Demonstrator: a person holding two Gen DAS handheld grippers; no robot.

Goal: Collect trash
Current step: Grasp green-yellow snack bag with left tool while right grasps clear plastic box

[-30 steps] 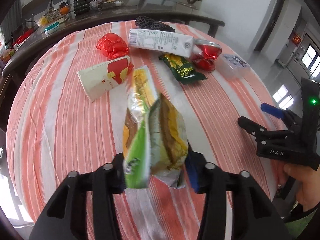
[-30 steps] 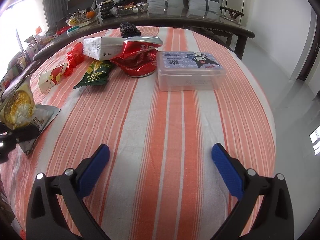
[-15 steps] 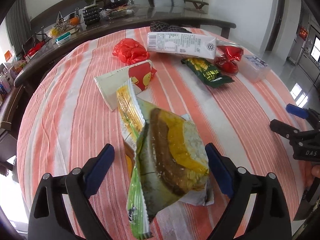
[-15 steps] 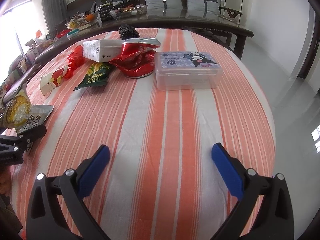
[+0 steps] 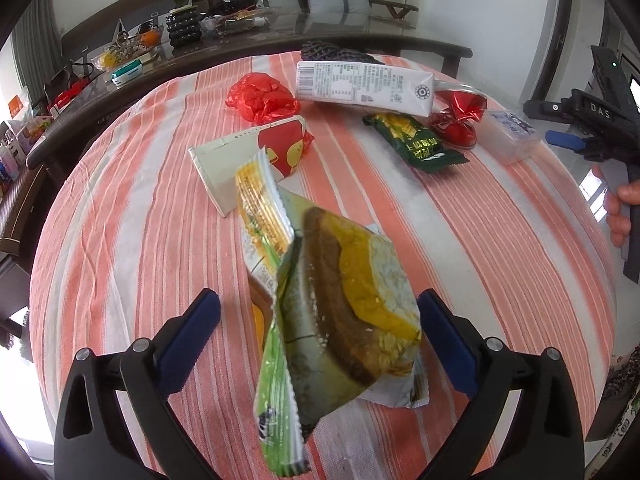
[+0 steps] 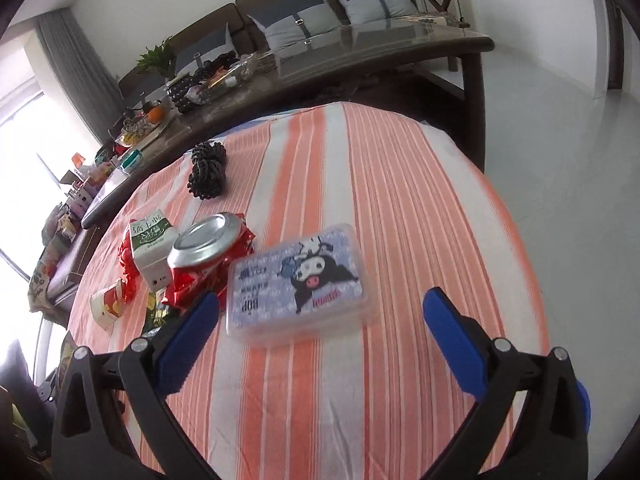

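A green and yellow snack wrapper (image 5: 340,312) lies crumpled on the striped tablecloth (image 5: 132,240), between the fingers of my left gripper (image 5: 318,300). Its jaws are opening and the blue pads (image 5: 192,336) do not press the wrapper. My right gripper (image 6: 322,300) is open, hanging over a clear plastic box (image 6: 300,276) with a cartoon lid; nothing is between its fingers. In the left wrist view the right gripper (image 5: 568,140) is at the far right, held by a hand (image 5: 620,208). Other trash: milk carton (image 5: 364,86), crushed red can (image 5: 458,120), green packet (image 5: 416,142), red bag (image 5: 262,98), paper cup (image 5: 248,156).
A black mesh bundle (image 6: 208,172) lies at the table's far side. Behind the table stands a dark sideboard (image 6: 360,60) crowded with bowls and a plant. The table edge drops to a white floor (image 6: 580,160) on the right.
My left gripper's jaws have spread wide and let go of the snack wrapper, which has sunk onto the cloth. The right gripper has swung across to the plastic box and rolled.
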